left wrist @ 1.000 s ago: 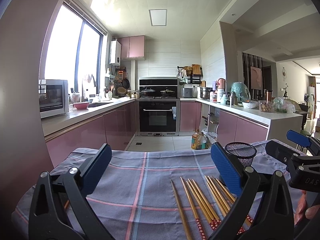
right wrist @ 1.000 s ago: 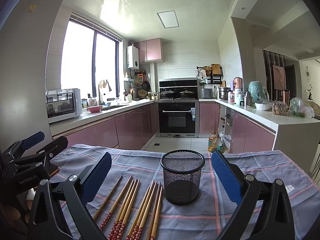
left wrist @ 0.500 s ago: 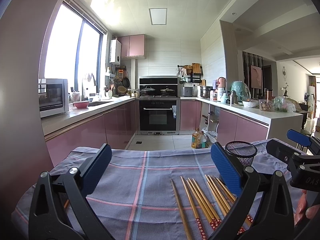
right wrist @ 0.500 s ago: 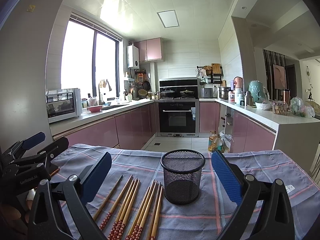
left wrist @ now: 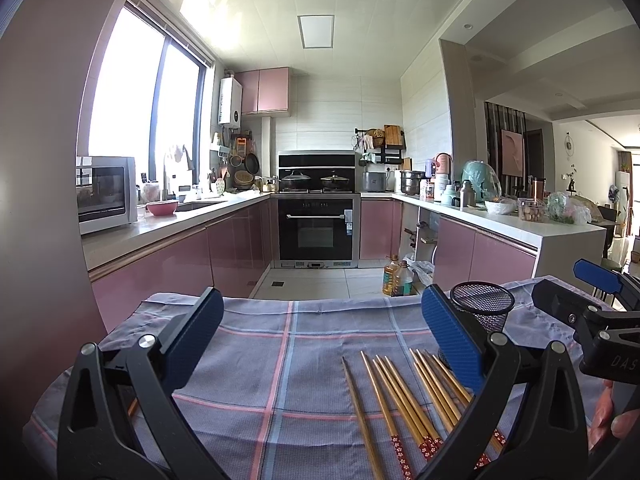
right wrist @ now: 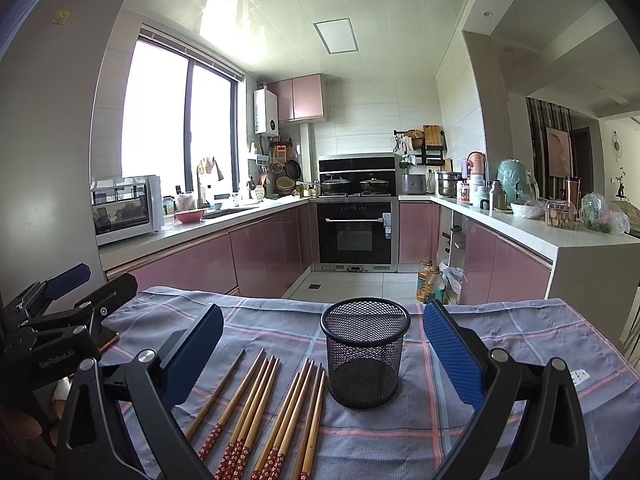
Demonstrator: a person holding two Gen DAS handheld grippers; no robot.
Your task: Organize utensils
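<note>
Hovering pre-grasp: both hand-held grippers, left (left wrist: 322,334) and right (right wrist: 320,340), spread wide, empty. Chopsticks (right wrist: 260,408) lie flat just left of mesh cup (right wrist: 365,352). Next: pinch one, upend into cup.

Both cameras sit low over the cloth-covered surface (left wrist: 248,364), side by side, facing the oven (right wrist: 355,232) across the kitchen. The left view looks from further left. Both close views share the chopsticks (right wrist: 276,408), mesh cup (right wrist: 365,354) and each other's tool.
</note>
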